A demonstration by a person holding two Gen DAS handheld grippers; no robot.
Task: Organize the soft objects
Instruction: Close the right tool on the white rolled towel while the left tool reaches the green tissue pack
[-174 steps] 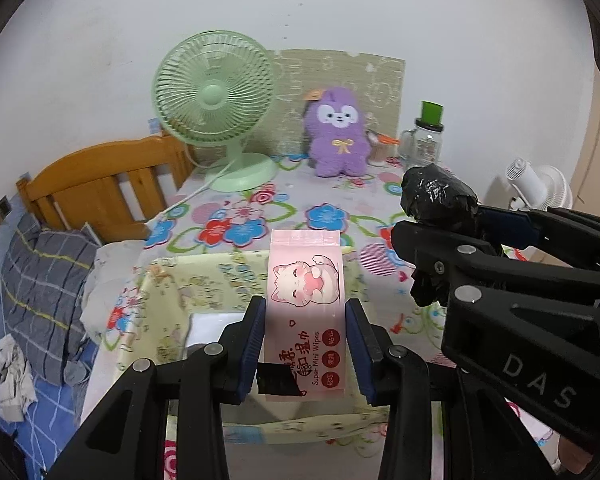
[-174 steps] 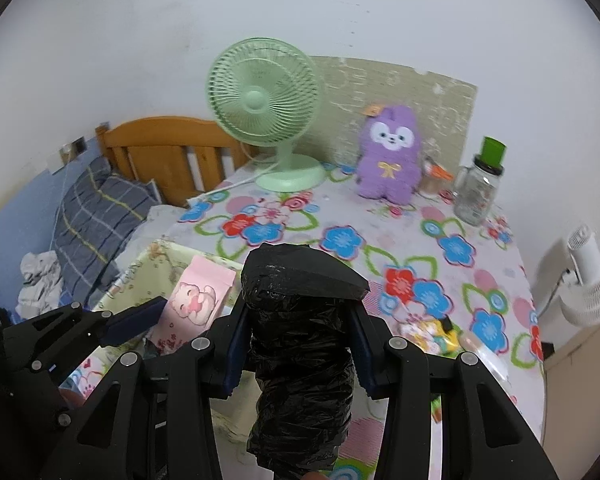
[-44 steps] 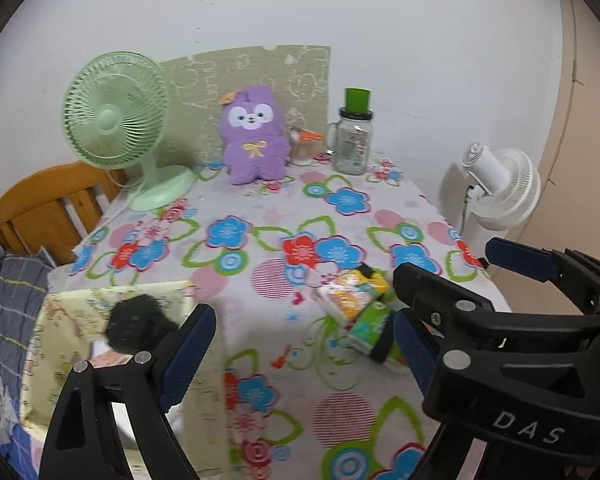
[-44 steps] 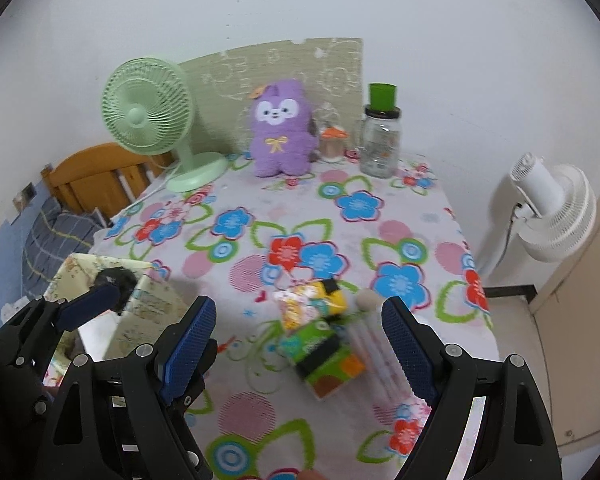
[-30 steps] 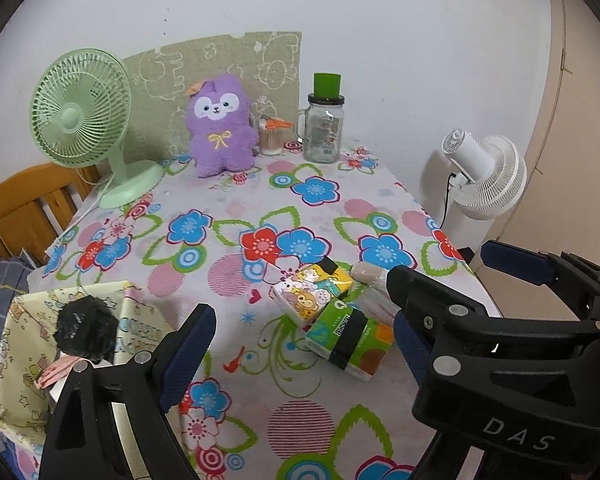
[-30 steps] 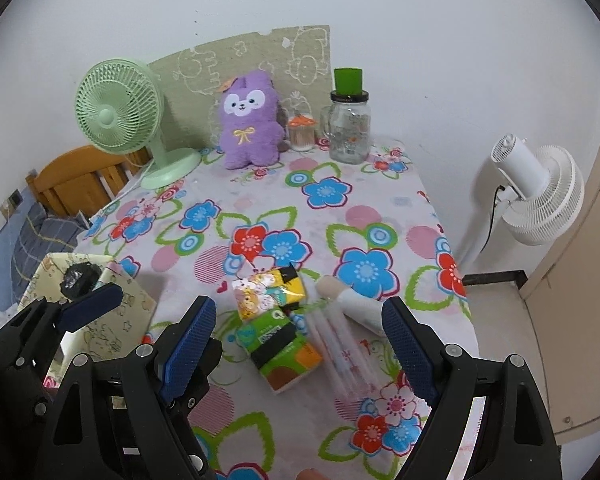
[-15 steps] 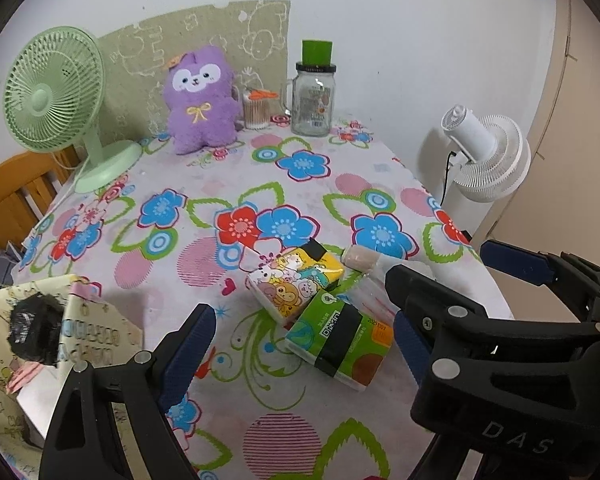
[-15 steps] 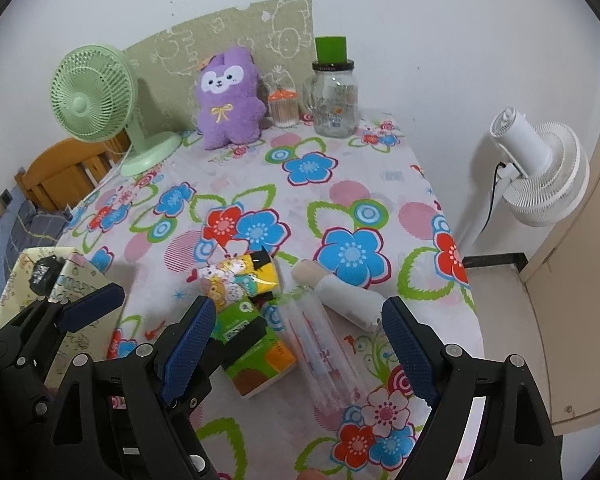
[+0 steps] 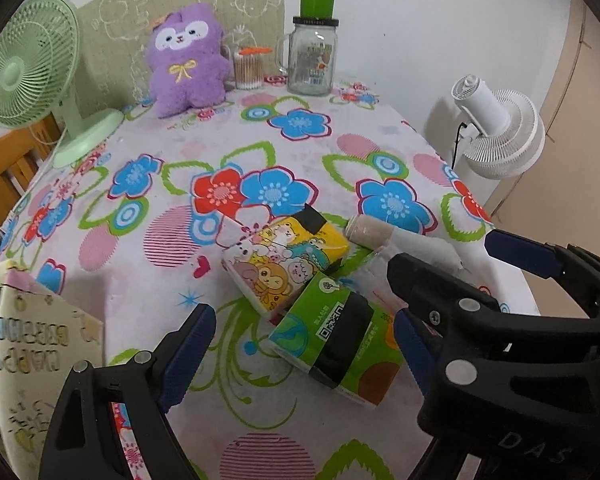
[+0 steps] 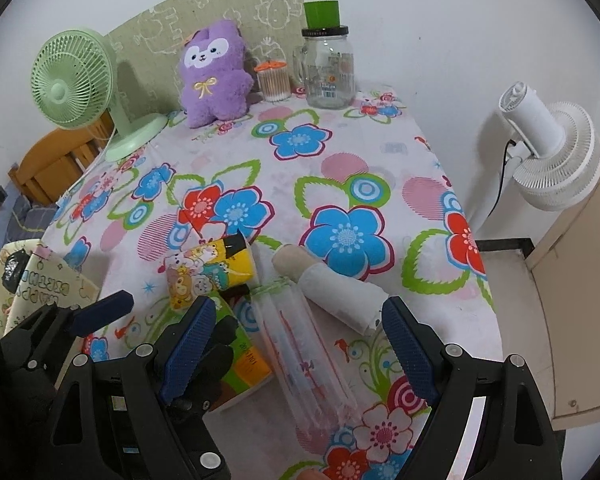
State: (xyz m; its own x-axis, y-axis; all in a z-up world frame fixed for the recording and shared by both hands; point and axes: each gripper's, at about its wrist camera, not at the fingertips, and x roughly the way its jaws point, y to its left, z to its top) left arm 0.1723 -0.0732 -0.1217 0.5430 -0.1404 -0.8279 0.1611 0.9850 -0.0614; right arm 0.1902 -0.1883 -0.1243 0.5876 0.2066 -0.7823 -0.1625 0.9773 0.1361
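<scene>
Both claws hang spread wide and empty over the flowered tablecloth (image 9: 284, 128): the left gripper (image 9: 304, 342) frames the green tissue pack with a black band (image 9: 336, 340), which lies flat near the table's front edge, touching the yellow cartoon-printed tissue pack (image 9: 286, 258) behind it. The right gripper (image 10: 296, 334) straddles the clear plastic sleeve (image 10: 304, 356) beside the white cloth roll (image 10: 336, 290). These packs look light, squashy and slick-wrapped, so I'd pinch the green one across its narrow width, near the band.
</scene>
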